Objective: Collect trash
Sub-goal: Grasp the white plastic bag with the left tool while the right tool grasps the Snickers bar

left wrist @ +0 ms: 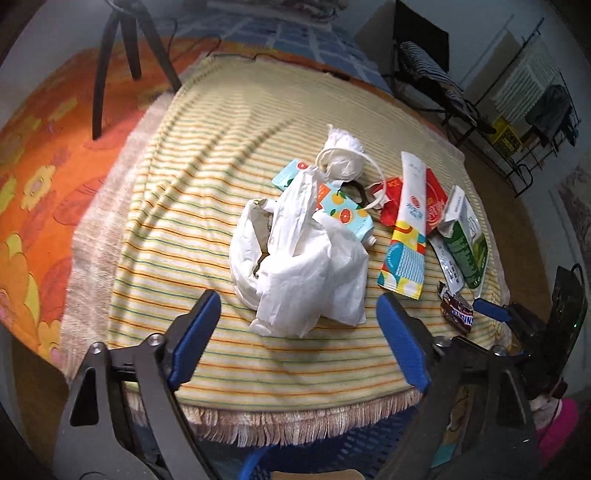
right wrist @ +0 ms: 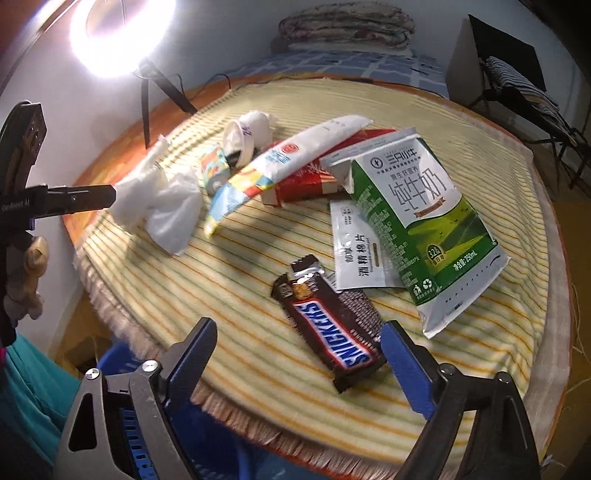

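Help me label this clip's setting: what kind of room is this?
Probably a bedroom at home: a folded quilt lies on a blue checked bed, and clothes hang on a drying rack by the wall.

Yellow-striped blanket (right wrist: 229, 288), green-white milk carton (right wrist: 424, 206)

Orange-print carton (left wrist: 345, 214) half hidden under crumpled tissue (left wrist: 303, 266), blue basket (left wrist: 332, 458) cut off by bottom edge

On the striped cloth (right wrist: 258, 266): one Snickers wrapper (right wrist: 328, 332), one green milk carton (right wrist: 417, 221), one white sachet (right wrist: 354, 251), one citrus-print carton (left wrist: 343, 210), one red box (right wrist: 306, 177), one long pouch (right wrist: 291, 158).
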A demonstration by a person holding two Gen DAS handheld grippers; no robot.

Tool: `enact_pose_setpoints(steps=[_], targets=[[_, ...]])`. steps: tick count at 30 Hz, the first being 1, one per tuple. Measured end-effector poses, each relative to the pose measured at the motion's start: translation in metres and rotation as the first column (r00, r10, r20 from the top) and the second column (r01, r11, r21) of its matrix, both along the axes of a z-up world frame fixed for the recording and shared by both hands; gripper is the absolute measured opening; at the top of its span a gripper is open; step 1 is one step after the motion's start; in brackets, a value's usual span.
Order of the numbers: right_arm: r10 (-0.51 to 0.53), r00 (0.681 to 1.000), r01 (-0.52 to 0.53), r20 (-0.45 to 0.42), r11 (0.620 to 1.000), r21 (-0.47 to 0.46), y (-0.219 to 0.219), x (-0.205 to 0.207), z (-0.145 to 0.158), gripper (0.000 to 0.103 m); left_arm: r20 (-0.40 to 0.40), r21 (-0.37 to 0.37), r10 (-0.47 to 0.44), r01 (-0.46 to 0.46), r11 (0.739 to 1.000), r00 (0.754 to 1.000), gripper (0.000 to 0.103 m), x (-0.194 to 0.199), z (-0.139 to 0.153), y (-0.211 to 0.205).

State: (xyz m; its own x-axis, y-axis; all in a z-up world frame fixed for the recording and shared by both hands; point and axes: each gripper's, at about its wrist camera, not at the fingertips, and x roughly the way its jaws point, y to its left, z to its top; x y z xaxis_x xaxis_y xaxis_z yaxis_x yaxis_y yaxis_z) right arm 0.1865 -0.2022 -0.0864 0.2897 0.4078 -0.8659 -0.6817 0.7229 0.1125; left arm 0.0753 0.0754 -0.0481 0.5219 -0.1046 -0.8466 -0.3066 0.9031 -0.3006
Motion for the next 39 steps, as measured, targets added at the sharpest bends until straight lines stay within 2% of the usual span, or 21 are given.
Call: enact_pose_setpoints(steps=[7,8,10,13,15,16,19,21,22,24,27,39], targets=[[0.001,1.0,-0.001,-0.019,1.0,-0.031,0.001,0.015,-0.014,0.084,-0.016,0.013,-0.008,0.008,1.0,1.0,0.072,0.021,-0.009,-0.002],[0.002,1.0,-0.002,-0.017,0.999,-0.034,0.001,0.016,-0.015,0.084,-0.019,0.018,-0.008,0.009,1.0,1.0,0.065,0.021,-0.01,-0.003],[0.004,1.0,-0.005,-0.009,0.999,-0.038,0.002,0.015,-0.015,0.082,-0.036,0.029,-0.009,0.01,1.0,0.999,0.06,0.023,-0.012,-0.003],[0.002,1.0,-0.001,0.01,0.999,-0.05,0.002,0.017,-0.014,0.071,-0.035,0.021,0.003,-0.003,1.0,0.999,0.056,0.021,-0.015,0.0],[-0.006,1.0,0.006,0.009,0.999,-0.046,0.0,0.018,-0.012,0.059,-0.02,0.0,0.012,-0.012,1.0,1.0,0.054,0.02,-0.015,0.004],[-0.012,1.0,0.012,0.001,0.999,-0.036,-0.002,0.02,-0.011,0.057,-0.02,-0.003,0.013,-0.013,1.0,1.0,0.054,0.018,-0.014,0.004],[-0.024,0.999,0.023,-0.022,1.0,-0.011,-0.007,0.018,-0.01,0.047,-0.018,0.006,0.017,-0.017,1.0,1.0,0.052,0.014,-0.013,0.005],[-0.024,0.999,0.024,-0.032,1.0,-0.001,-0.007,0.018,-0.009,0.034,-0.025,0.011,0.019,-0.018,1.0,1.0,0.051,0.009,-0.012,0.005],[-0.022,0.999,0.023,-0.042,1.0,0.01,-0.008,0.018,-0.009,0.033,-0.021,0.011,0.019,-0.018,1.0,1.0,0.051,0.008,-0.012,0.005],[-0.017,0.998,0.019,-0.06,0.999,0.033,-0.007,0.017,-0.009,0.021,-0.017,0.018,0.019,-0.018,1.0,1.0,0.05,0.006,-0.009,0.005],[-0.008,0.998,0.012,-0.07,0.998,0.054,-0.005,0.013,-0.008,0.012,-0.011,0.027,0.021,-0.02,0.999,1.0,0.05,0.001,-0.006,0.006],[-0.008,1.0,0.01,-0.015,0.993,0.117,-0.002,-0.002,0.017,0.009,0.038,0.02,0.042,-0.043,0.999,0.998,0.049,-0.023,0.017,0.017]])
